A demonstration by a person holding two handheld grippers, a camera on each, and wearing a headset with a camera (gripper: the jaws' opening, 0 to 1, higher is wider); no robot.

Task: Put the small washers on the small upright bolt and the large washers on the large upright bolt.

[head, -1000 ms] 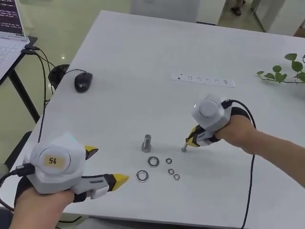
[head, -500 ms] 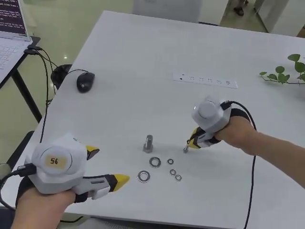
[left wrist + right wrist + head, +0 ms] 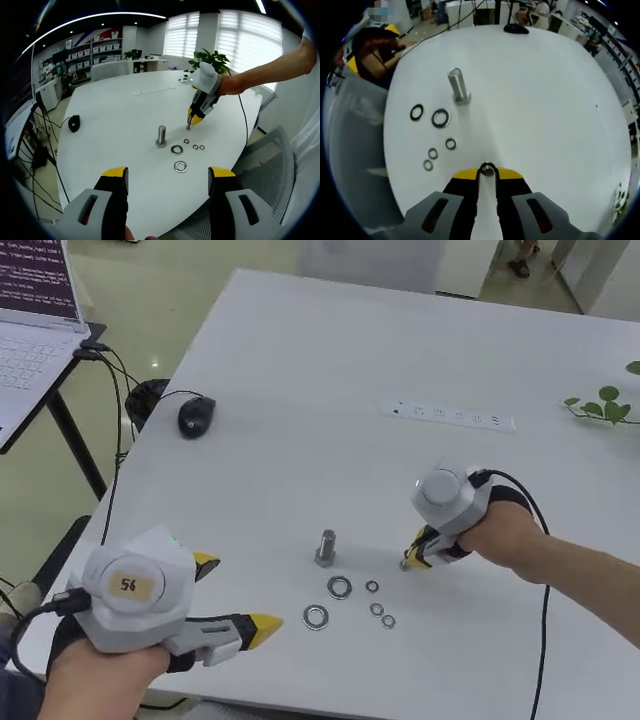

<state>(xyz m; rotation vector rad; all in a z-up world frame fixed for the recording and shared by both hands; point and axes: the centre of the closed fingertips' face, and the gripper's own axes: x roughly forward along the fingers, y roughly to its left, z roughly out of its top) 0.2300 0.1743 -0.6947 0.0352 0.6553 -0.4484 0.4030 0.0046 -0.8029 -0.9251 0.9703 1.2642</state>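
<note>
- My right claw [image 3: 412,562] is closed narrow on the small bolt [image 3: 487,170], which sits between the yellow tips, its lower end at the white table [image 3: 300,380].
- My left claw [image 3: 168,175] is spread wide and holds nothing. It hovers near the table's near edge, pointing toward the parts.
- The large bolt [image 3: 326,547] stands upright on its head, free of both claws, just left of the right claw in the head view.
- Two large washers [image 3: 339,587] lie flat on the table in front of the large bolt, close together but apart.
- Three small washers [image 3: 377,609] lie flat in a loose cluster beside the large washers, between them and the right claw.
- No washer is on either bolt.
- A mouse [image 3: 196,416] and a power strip [image 3: 455,417] rest farther back on the table, well apart from the parts.
</note>
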